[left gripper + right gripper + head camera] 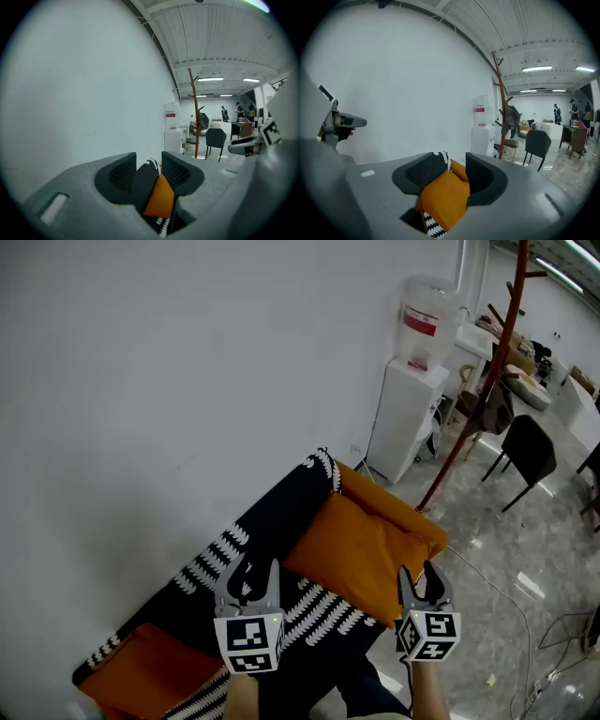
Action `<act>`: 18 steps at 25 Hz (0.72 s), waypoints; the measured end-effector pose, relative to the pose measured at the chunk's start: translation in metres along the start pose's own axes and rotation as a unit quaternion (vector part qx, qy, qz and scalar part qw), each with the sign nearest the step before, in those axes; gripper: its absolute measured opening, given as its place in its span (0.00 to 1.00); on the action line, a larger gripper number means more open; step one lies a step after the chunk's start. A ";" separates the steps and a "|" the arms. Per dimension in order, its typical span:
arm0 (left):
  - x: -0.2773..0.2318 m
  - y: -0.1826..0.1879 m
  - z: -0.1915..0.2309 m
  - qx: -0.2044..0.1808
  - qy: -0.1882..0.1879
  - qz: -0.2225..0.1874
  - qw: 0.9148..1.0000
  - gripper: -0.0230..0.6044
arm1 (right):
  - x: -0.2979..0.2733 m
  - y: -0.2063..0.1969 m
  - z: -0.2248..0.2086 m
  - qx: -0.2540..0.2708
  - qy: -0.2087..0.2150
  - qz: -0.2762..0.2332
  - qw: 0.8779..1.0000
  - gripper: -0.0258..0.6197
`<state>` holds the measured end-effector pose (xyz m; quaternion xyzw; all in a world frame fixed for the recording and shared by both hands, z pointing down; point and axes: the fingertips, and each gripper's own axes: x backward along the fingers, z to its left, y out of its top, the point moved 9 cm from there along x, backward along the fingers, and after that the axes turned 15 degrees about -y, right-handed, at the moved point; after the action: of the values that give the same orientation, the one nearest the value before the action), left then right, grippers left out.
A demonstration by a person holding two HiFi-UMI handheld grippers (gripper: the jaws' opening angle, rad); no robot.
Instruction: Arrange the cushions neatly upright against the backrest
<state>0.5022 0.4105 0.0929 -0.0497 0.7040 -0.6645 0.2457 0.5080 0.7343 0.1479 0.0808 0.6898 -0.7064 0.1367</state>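
A plain white wall [169,381] backs a dark sofa [267,521], its cloth matte and banded with white leaf-like print. At the sofa's near end, lowest left in the head view, a rust cushion [150,671] lies soft and rather flat on the seat. I cannot tell whether it leans on the backrest [211,559].

The left gripper [255,570] hovers above the seat. Its grey fingers stand apart with nothing clamped. In the left gripper view [149,176] the dark ribbed pads [123,174] are open, and only the far sofa and a wedge of orange show in the gap.

Next comes the orange cushion [361,554], plump and squarish with a smooth weave. It lies tilted on the seat toward the far end, its upper edge against another orange bulk [398,507], which may be a cushion or the sofa's arm.

The right gripper [418,573] hangs just beside that cushion's lower right corner, at the sofa's front edge. Its fingers are apart too and hold nothing. In the right gripper view [449,176] the orange cushion [443,197] shows through the gap, clear of the pads.

Further right stand a boxy white dispenser [405,418] topped by a clear bottle with a red label, a thin red-brown coat stand [483,371] and a black chair [527,448], all on a glossy marbled floor [487,596].
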 end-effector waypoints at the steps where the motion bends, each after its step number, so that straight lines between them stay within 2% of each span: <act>1: -0.018 0.002 -0.003 0.000 -0.002 0.005 1.000 0.31 | -0.015 0.000 -0.010 0.001 -0.001 0.007 1.000 0.37; 10: -0.176 0.000 -0.016 -0.014 -0.026 0.072 0.997 0.33 | -0.132 -0.023 -0.089 0.014 -0.025 0.077 0.997 0.37; 14: -0.253 -0.026 -0.003 -0.008 -0.037 0.103 0.994 0.34 | -0.189 -0.053 -0.103 0.025 -0.035 0.109 0.993 0.38; 18: -0.307 -0.052 -0.003 -0.006 -0.053 0.140 0.989 0.35 | -0.220 -0.083 -0.121 0.029 -0.047 0.148 0.987 0.39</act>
<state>0.7561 0.5296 0.2291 0.0127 0.6940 -0.6158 0.3729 0.6823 0.8740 0.2891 0.1529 0.6422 -0.7011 0.2698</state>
